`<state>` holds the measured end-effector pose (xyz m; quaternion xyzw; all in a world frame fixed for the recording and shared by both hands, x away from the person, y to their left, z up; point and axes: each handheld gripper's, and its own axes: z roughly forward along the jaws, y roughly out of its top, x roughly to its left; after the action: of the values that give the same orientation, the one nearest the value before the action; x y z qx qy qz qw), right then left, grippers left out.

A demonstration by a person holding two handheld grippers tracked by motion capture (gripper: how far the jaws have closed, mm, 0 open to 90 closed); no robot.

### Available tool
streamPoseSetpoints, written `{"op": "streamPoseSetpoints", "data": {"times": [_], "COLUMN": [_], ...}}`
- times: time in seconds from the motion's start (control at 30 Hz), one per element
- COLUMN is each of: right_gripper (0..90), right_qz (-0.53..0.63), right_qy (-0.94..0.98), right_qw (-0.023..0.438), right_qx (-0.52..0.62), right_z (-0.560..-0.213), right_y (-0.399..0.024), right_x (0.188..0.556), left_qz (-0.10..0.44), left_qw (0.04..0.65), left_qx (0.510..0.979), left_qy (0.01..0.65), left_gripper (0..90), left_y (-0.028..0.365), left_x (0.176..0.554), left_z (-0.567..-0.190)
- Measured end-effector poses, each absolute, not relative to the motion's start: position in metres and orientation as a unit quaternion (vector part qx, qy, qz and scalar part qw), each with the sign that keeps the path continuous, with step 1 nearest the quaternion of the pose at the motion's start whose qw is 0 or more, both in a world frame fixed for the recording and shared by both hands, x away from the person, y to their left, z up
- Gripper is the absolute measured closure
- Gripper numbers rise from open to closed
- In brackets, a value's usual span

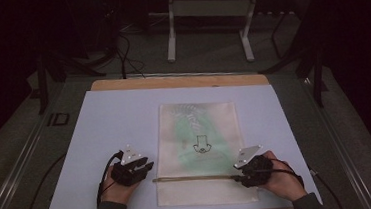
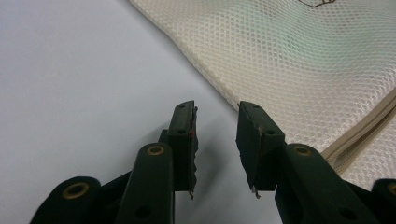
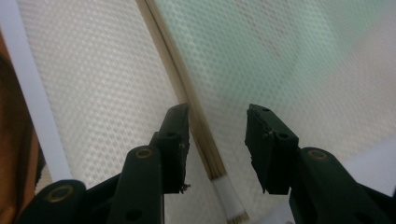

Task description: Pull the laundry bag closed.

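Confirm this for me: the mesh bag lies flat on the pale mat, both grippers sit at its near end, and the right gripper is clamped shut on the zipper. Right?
Not quite. The right gripper is open, its jaws standing apart over the zipper with nothing pinched, as the right gripper view shows. The rest holds: the mesh bag lies flat on the pale mat, and the left gripper sits at its near end too.

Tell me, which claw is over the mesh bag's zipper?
The right claw: the zipper runs between its jaws. The left claw sits beside the mesh bag.

Wooden table (image 1: 181, 80), pale sheet (image 1: 114, 120), mesh bag (image 1: 200, 128)
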<state>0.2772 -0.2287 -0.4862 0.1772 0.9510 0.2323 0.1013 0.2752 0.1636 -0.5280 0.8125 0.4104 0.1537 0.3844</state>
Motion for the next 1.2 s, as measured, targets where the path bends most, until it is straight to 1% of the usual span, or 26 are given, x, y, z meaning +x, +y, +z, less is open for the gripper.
{"op": "streamPoseSetpoints", "data": {"times": [0.5,0.57,0.63,1.0,1.1,1.2], "right_gripper": [60.4,62.1,65.6,68.9,72.2,72.4], "right_qz": [0.234,0.235,0.234,0.241,0.241,0.241], "right_qy": [0.959,0.959,0.961,0.962,0.964,0.965], "right_qw": [0.091,0.089,0.082,0.073,0.066,0.062], "right_qx": [0.134,0.129,0.122,0.101,0.091,0.083], "right_z": [-0.483,-0.484,-0.484,-0.482,-0.483,-0.484], "right_y": [-0.192,-0.188,-0.184,-0.164,-0.157,-0.150], "right_x": [0.283,0.283,0.283,0.285,0.285,0.286], "left_qz": [0.148,0.148,0.149,0.150,0.150,0.150], "left_qw": [0.390,0.390,0.389,0.388,0.389,0.389], "left_qx": [0.813,0.813,0.815,0.815,0.815,0.815], "left_qy": [0.406,0.406,0.404,0.403,0.403,0.402], "left_gripper": [69.1,69.4,69.8,70.5,70.7,70.9], "left_y": [0.164,0.164,0.164,0.164,0.164,0.164], "left_x": [0.276,0.275,0.275,0.275,0.275,0.275], "left_z": [-0.528,-0.528,-0.528,-0.528,-0.528,-0.528]}}
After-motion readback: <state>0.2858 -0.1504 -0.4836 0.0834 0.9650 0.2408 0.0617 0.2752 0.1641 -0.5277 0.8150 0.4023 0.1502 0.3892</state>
